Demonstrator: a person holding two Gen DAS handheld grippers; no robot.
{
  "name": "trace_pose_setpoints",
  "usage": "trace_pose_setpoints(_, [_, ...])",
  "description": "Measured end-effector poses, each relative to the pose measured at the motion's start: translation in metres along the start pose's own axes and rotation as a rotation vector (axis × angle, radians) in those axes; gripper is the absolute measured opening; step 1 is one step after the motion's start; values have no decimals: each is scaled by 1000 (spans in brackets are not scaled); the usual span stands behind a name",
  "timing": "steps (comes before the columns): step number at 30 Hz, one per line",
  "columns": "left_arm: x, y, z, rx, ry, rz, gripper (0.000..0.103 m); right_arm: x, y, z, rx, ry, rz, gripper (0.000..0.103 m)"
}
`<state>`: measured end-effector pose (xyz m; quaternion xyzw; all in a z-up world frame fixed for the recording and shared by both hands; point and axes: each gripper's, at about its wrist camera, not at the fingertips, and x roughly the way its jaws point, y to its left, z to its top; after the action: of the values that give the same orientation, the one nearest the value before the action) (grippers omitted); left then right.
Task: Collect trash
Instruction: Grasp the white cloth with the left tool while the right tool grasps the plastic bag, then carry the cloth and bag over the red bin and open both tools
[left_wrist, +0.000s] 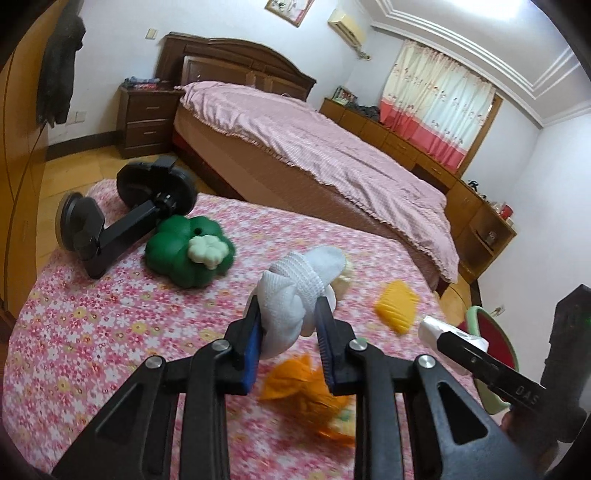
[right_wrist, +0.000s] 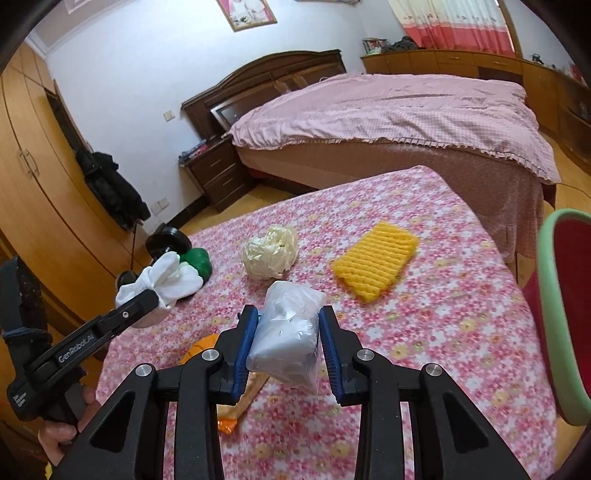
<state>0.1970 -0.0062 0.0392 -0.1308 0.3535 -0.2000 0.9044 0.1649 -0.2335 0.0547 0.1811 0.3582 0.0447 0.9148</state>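
Foam pad (right_wrist: 375, 260) right of wad (right_wrist: 270, 251)

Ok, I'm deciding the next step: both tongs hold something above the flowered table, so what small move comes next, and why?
Probably carry both loads toward the red bin with the green rim at the table's right edge. The left tongs grip a knotted white cloth and the right tongs a clear plastic bag, both already lifted off the tablecloth.

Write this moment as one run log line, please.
left gripper: shut on white sock | right gripper: shut on plastic bag | both lifted above table
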Motion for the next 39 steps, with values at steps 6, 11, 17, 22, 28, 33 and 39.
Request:
trace_pose_setpoints(6, [-21, -26, -4, 28, -14, -29, 27, -33, -11, -5, 32, -44, -6, 35])
trace_pose_setpoints(11, [-34, -49, -11, 54, -19, -58, 27, -60, -24, -9, 63, -80, -21, 35])
trace_pose_setpoints(17, [-42, -79, -18, 86, -9, -97, 27, -94, -46, -13, 105, -130, -46, 35])
trace_pose_setpoints(22, [-47, -107, -26, 126, -2, -127, 27, -119, -66, -16, 143, -171, -76, 35])
trace_pose_setpoints(28, [-43, -142, -34, 165, 20, -163, 27, -144, -92, -25, 202, -205, -104, 35])
trace_pose_setpoints(33, [-34, -169, -42, 193, 51, -196, 27, -160, -110, -30, 242, -230, -129, 35])
trace_pose_setpoints(39, [-18, -203, -53, 247, 84, -230, 27, -170, -135, -34, 291, -247, -165, 35])
